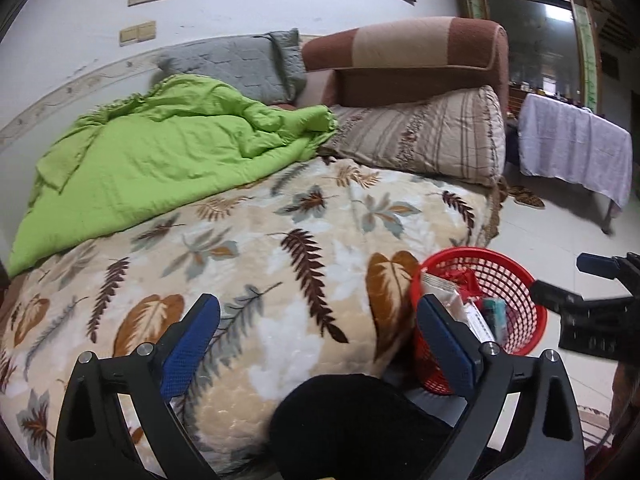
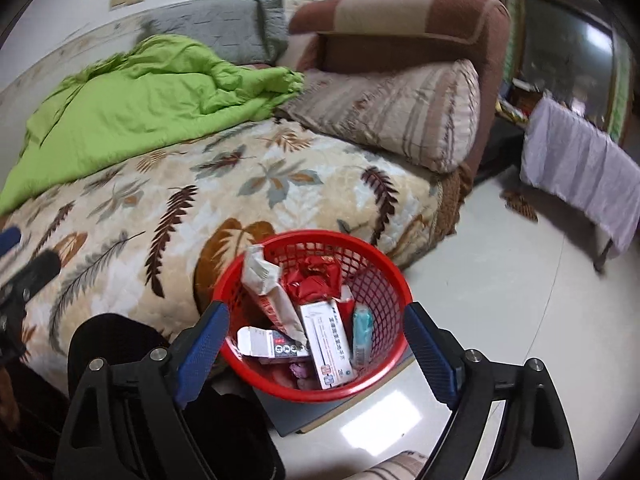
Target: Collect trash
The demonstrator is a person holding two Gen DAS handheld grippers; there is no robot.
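Note:
A red mesh basket (image 2: 372, 276) stands on the floor beside the bed, also in the left wrist view (image 1: 516, 280). It holds trash: a white wrapper (image 2: 262, 276), a crumpled red wrapper (image 2: 312, 280), a white box (image 2: 328, 344), a small carton (image 2: 268, 342) and a teal item (image 2: 362, 334). My right gripper (image 2: 316, 344) is open and empty, hovering right above the basket. My left gripper (image 1: 320, 336) is open and empty over the leaf-patterned bedspread (image 1: 280, 248). The right gripper also shows in the left wrist view (image 1: 568, 280).
On the bed lie a green quilt (image 1: 152, 152), a grey pillow (image 1: 236, 64) and a striped pillow (image 1: 424, 136). A brown headboard (image 1: 408, 60) stands behind. A cloth-covered table (image 2: 584, 176) stands on the tiled floor at the right. A dark knee (image 1: 352, 424) is below.

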